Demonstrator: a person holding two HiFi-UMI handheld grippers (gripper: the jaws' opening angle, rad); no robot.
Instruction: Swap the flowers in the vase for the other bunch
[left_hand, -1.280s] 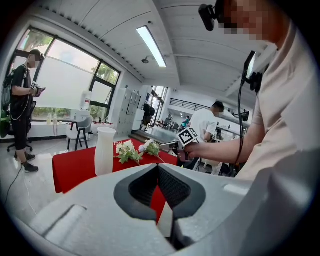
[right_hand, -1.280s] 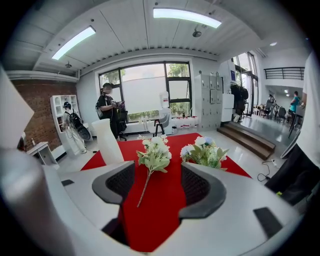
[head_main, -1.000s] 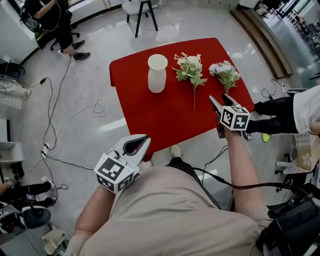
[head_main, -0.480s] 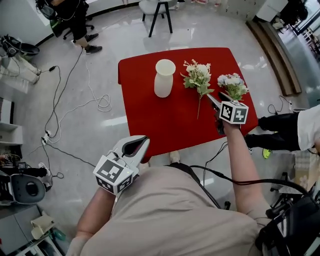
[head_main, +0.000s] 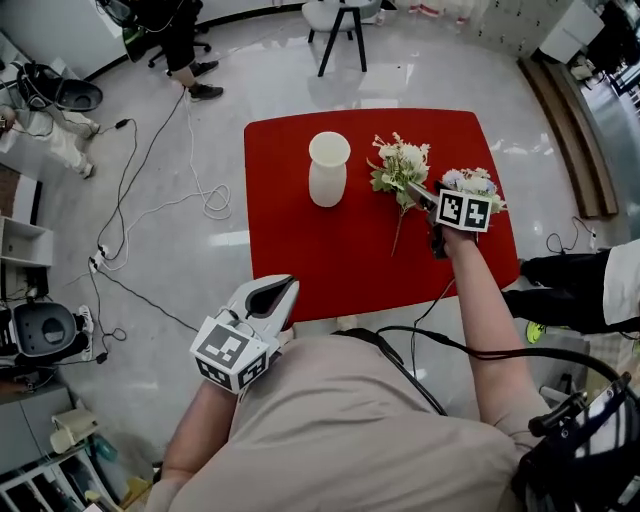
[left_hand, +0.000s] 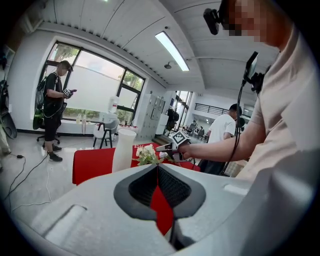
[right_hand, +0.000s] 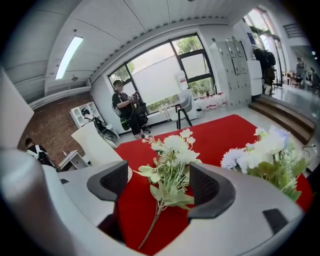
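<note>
The vase (head_main: 329, 170) stands empty at 12 o'clock on the red counter (head_main: 300, 260), so the taking-out half of the swap is judged done; both bunches are laid flat beside it, stems toward 6 o'clock, presumably so that either can be picked up by the stem. The white bunch (head_main: 402, 165) lies at 3 o'clock of the vase; the lilac bunch (head_main: 470, 182) lies at 3 o'clock of the white one, partly covered by the marker cube. Which bunch is the replacement cannot be told.

The right gripper (head_main: 428, 195) is brought in from 5 o'clock and tilted downward over the white bunch; its jaws have just been opening and are held apart. In the right gripper view the leafy stem is framed between them, but lower down on the counter and not touched by either pad; nothing is gripped. The spread is judged to be made ready for closing on the stem.

The left gripper (head_main: 272, 297) is kept back at 7 o'clock off the counter's near edge, close to the body, its jaws together on nothing; it is judged to be parked clear of the work.
</note>
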